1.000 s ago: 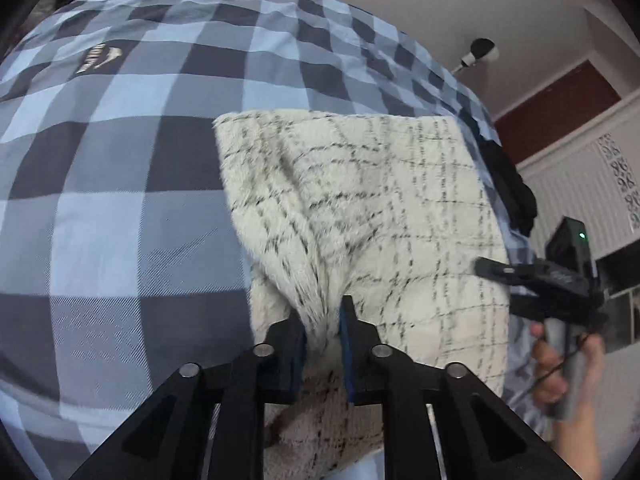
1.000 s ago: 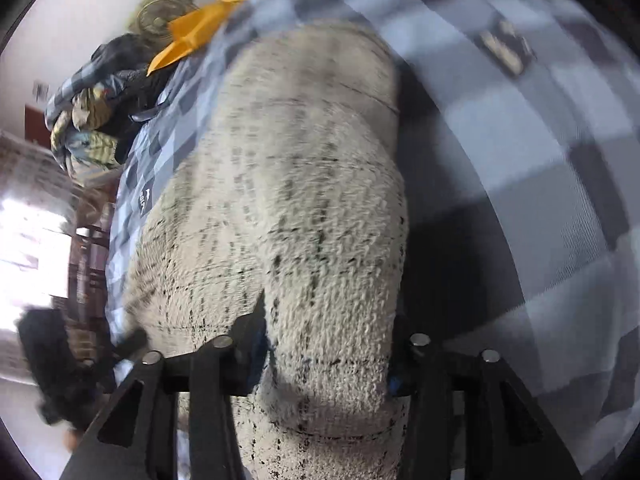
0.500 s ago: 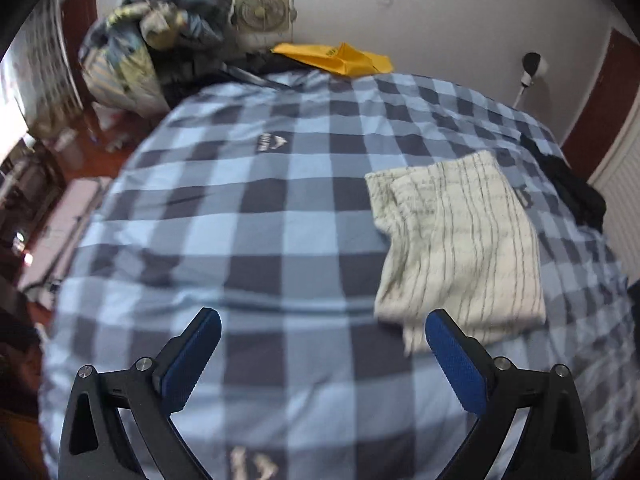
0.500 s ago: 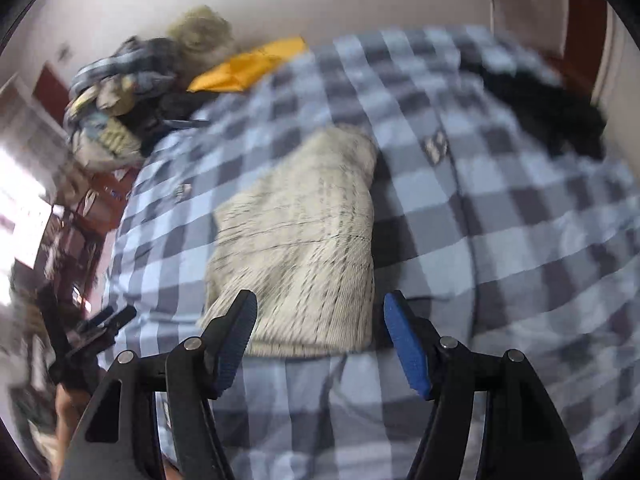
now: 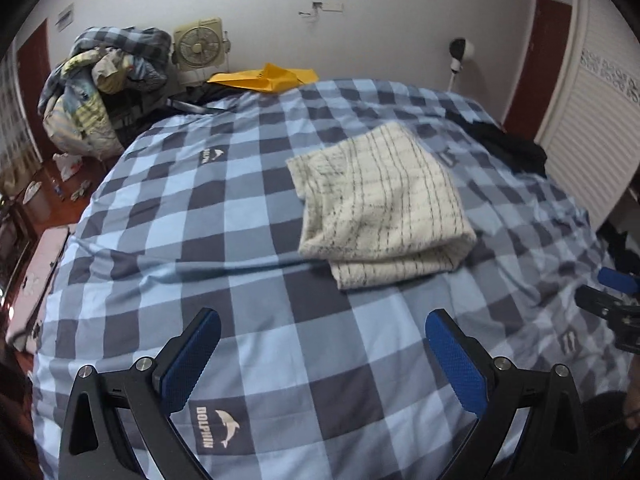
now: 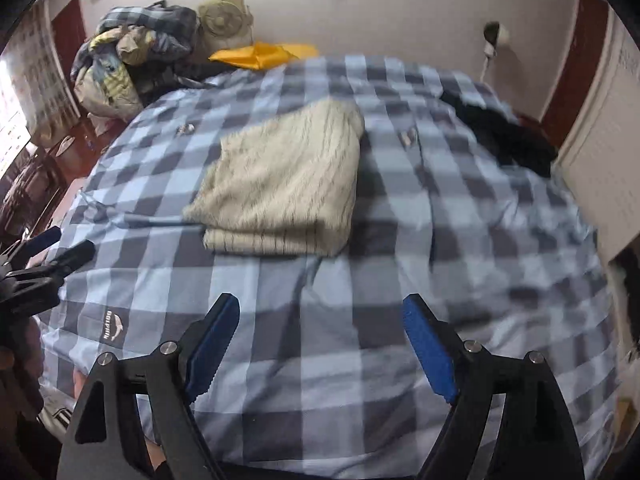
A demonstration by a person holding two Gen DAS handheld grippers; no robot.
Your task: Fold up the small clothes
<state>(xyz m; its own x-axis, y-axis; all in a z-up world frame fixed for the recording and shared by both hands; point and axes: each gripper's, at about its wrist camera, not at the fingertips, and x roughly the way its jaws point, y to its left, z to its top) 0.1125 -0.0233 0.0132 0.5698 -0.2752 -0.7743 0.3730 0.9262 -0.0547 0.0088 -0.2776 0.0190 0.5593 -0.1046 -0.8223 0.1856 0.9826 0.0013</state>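
Observation:
A cream knitted garment with thin dark lines (image 5: 380, 204) lies folded in a rectangle on the blue checked bed cover (image 5: 224, 216). It also shows in the right wrist view (image 6: 284, 184). My left gripper (image 5: 320, 356) is open and empty, held back above the near part of the bed. My right gripper (image 6: 320, 344) is open and empty, also back from the garment. Each gripper shows at the edge of the other's view: the right one (image 5: 616, 300) and the left one (image 6: 48, 256).
A pile of clothes (image 5: 96, 92) and a fan (image 5: 198, 46) stand at the far left by the wall. A yellow cloth (image 5: 268, 76) lies at the bed's far edge. A black garment (image 5: 508, 148) lies at the far right. A wardrobe door (image 5: 592, 128) is at the right.
Both grippers let go of the cream garment, opened, and pulled back and up from it. The garment now lies folded on the bed.

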